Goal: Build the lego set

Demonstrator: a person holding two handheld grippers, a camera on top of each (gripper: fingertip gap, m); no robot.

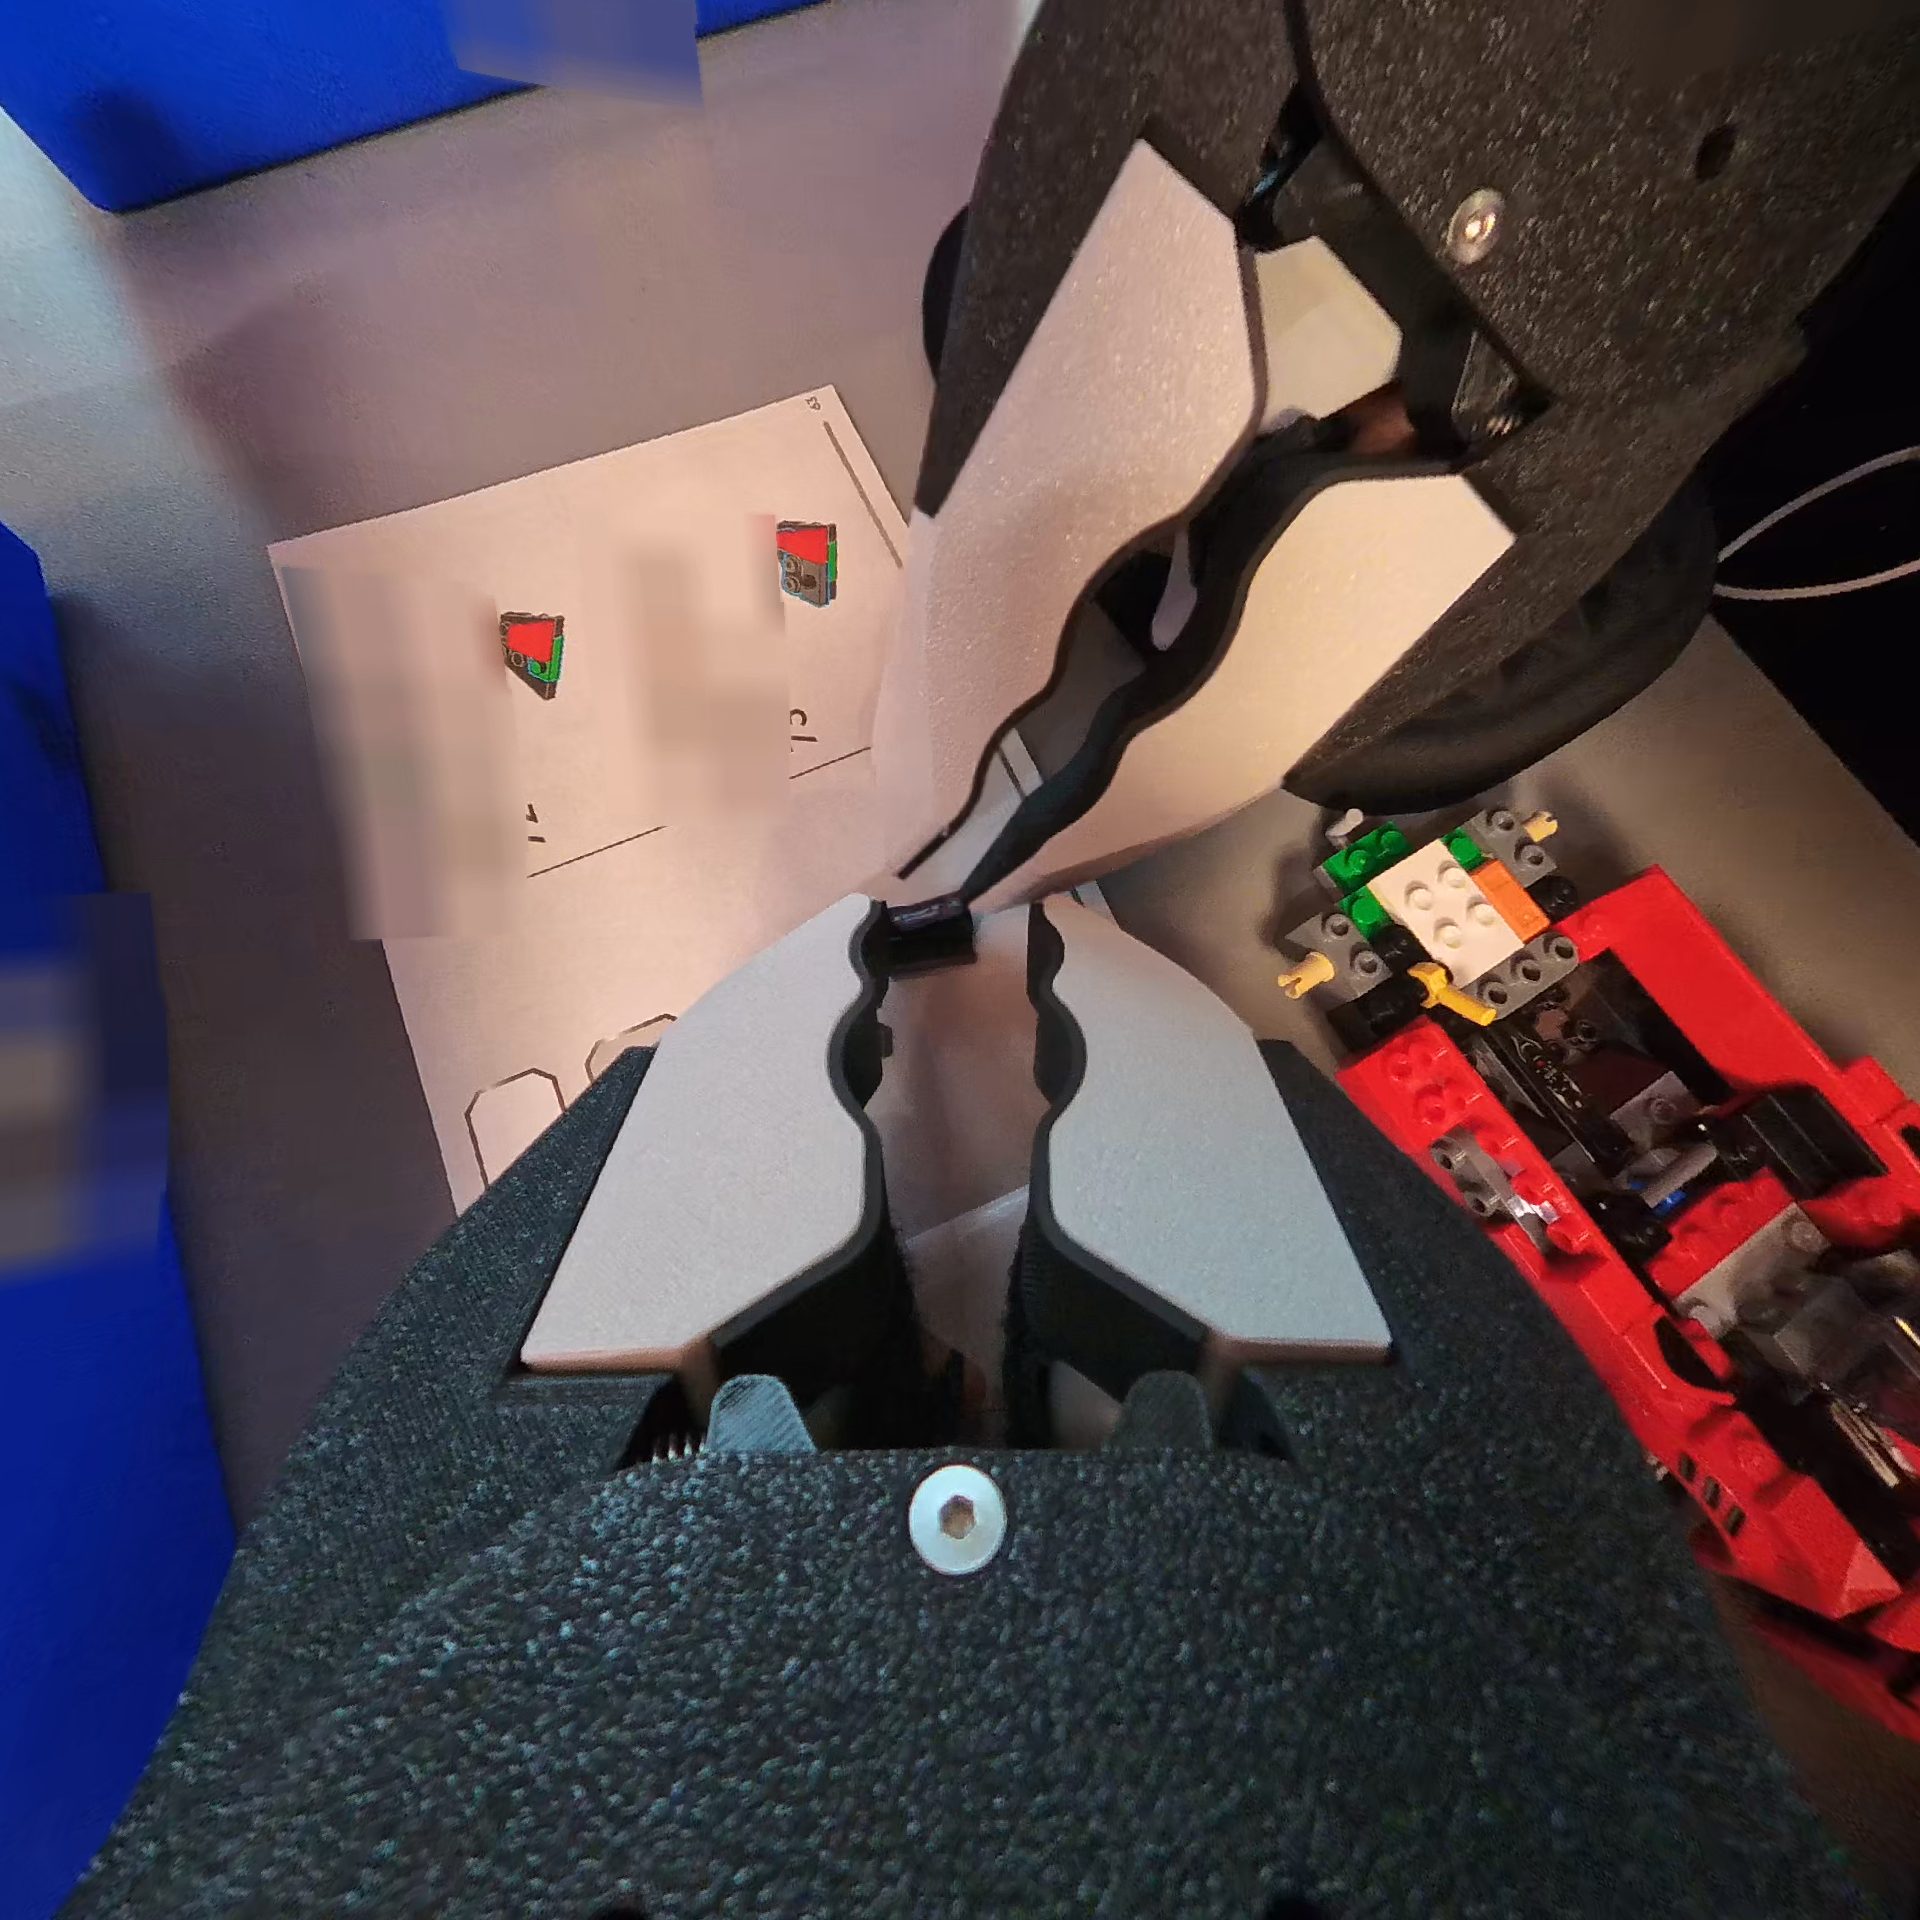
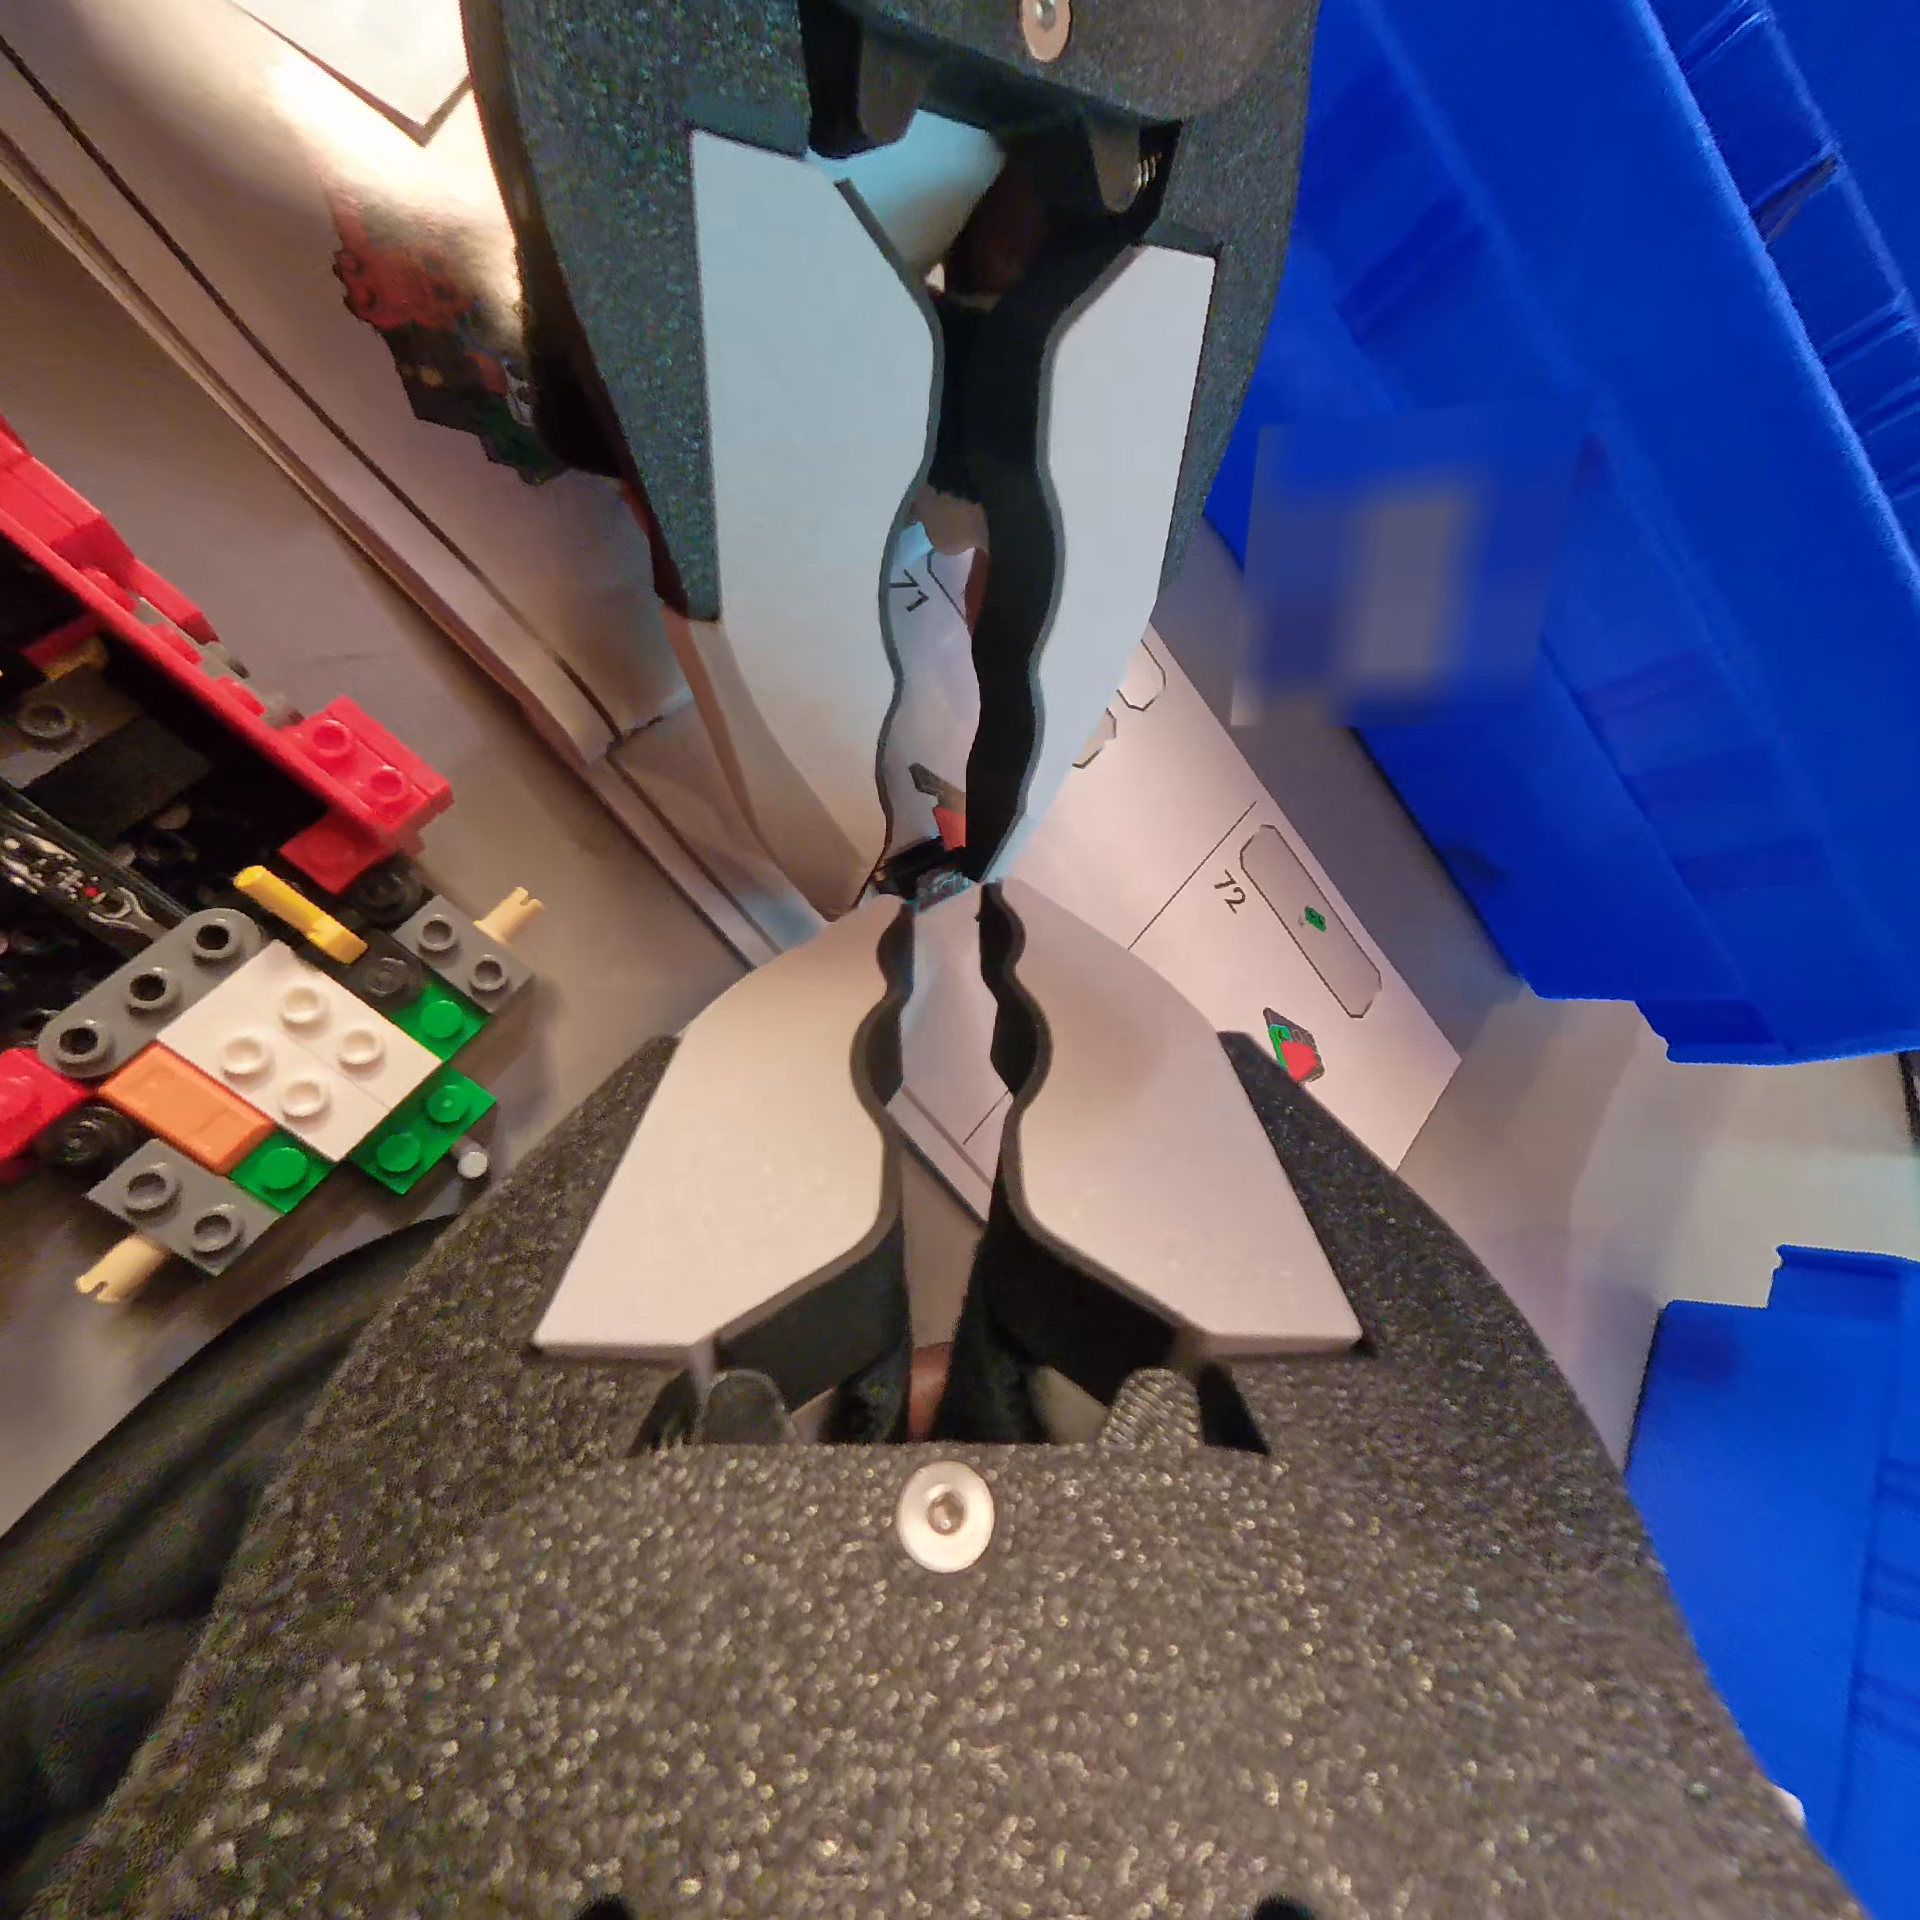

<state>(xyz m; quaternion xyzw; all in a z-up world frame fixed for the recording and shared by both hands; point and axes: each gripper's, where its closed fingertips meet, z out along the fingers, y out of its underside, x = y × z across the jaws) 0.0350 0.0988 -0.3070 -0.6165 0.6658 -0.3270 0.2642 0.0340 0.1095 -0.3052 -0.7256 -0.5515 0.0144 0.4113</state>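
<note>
A small black Lego piece (image 1: 928, 938) sits between the tips of my left gripper (image 1: 951, 920), whose fingers stand a piece-width apart around it. My right gripper (image 1: 961, 896) comes in from the upper right and its nearly closed tips pinch the piece's top edge. In the right wrist view the piece (image 2: 923, 873) lies just past my right gripper's (image 2: 948, 906) tips, inside the left gripper's (image 2: 935, 868) tips. Both hold it above the instruction sheet (image 1: 623, 582). The red Lego car build (image 1: 1621, 1195) with a white, green and orange nose section (image 2: 301, 1049) lies beside them.
The instruction sheet (image 2: 1226, 935) lies on the grey table under the grippers. Blue plastic bins (image 2: 1621, 520) stand close on one side, with more blue bins (image 1: 94, 1039) at the view's edge. A second printed page (image 2: 436, 301) lies behind the car. Left and right tips are no more than a few centimetres apart.
</note>
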